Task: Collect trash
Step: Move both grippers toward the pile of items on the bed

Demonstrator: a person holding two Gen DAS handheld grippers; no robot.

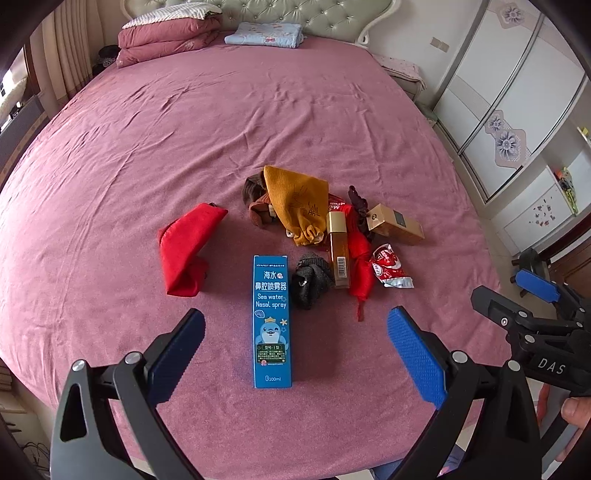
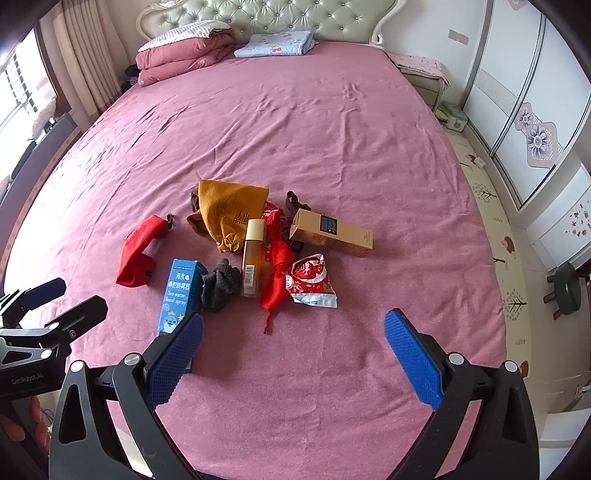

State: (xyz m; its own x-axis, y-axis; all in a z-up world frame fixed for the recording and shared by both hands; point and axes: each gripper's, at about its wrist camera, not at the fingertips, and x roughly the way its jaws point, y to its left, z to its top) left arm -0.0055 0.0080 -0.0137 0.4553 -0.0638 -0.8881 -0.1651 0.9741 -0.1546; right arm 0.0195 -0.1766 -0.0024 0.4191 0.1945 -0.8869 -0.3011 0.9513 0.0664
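Both grippers, left (image 1: 295, 334) and right (image 2: 293, 334), gape empty; blue box (image 1: 272, 319) lies lengthwise toward headboard (image 1: 258, 14) on pink bedsheet (image 1: 258, 110).

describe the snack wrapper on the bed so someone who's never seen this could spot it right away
On the pink bed, find the small heap of clutter near its foot end. At the heap's right edge, just in front of the gold box and beside the red cloth, lies the snack wrapper. It is the only crinkled, shiny packet there: red printing with a torn silvery-white edge.
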